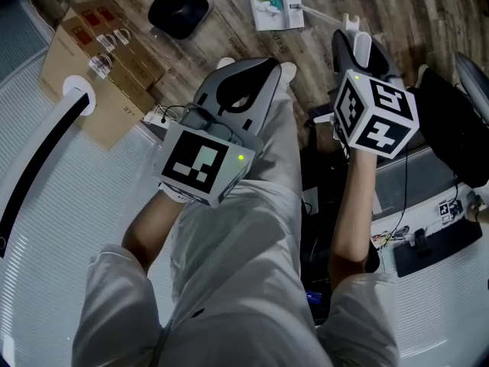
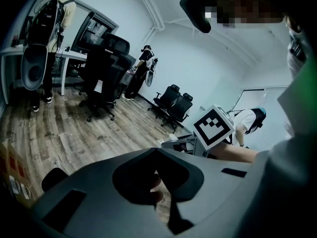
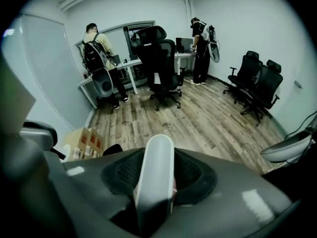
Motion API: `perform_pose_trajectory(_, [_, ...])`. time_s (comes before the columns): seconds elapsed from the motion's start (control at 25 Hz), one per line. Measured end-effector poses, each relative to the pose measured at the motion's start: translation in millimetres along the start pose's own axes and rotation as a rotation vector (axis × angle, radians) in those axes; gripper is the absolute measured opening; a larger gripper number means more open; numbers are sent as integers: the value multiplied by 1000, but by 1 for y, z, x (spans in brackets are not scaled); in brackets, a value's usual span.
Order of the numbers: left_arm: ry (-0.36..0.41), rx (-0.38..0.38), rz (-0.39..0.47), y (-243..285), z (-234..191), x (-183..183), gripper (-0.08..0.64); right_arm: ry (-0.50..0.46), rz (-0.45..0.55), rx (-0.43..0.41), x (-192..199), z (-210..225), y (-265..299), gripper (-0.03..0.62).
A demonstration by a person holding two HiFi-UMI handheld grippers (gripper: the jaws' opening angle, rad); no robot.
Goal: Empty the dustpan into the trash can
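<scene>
A white dustpan with some green and white scraps in it lies on the wood floor at the top of the head view. Its thin rod runs right to a thick white handle. My right gripper is shut on that handle, which stands up between the jaws in the right gripper view as a rounded white handle end. A black round trash can sits on the floor left of the dustpan. My left gripper hovers over the person's thigh, shut and holding nothing, its jaws met in a point.
A cardboard box lies left of the trash can. A white curved rail borders the left side. A desk with cables and a black chair crowd the right. Two persons and office chairs stand farther off.
</scene>
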State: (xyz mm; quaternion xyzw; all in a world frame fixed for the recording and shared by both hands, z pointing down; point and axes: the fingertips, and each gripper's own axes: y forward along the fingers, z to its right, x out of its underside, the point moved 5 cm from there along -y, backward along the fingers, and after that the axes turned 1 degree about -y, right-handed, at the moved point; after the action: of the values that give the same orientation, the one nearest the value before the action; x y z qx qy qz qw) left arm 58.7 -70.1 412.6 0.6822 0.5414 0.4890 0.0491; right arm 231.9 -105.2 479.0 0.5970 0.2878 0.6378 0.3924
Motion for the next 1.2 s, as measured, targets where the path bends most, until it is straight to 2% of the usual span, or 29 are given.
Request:
perform_pose_trajectory(0.04, [-5,0,2,0,-1,1,6,0,-8,28,-1,2,1,146])
perform_pose_trajectory(0.16, [-12,0,6,0,-3,2,6,-20,-19,80,-1,2,1,126])
perform_pose_trajectory(0.32, [17,6,14,-3,-5,6,6,-30,-10,102,4,-4,-1,121])
perform_pose_trajectory(0.56, [14,2,25,-12,-8,10,6,-42,3,122,16,-4,-9,118])
perform_pose_trajectory(0.92, [9,-5,25,-26,-5,16,6,-13,22,137,18,-9,-35,118])
perform_pose_trajectory(1.2, [36,-4,41,-45,-3,13,6,32,46,139,16,-19,-62,118])
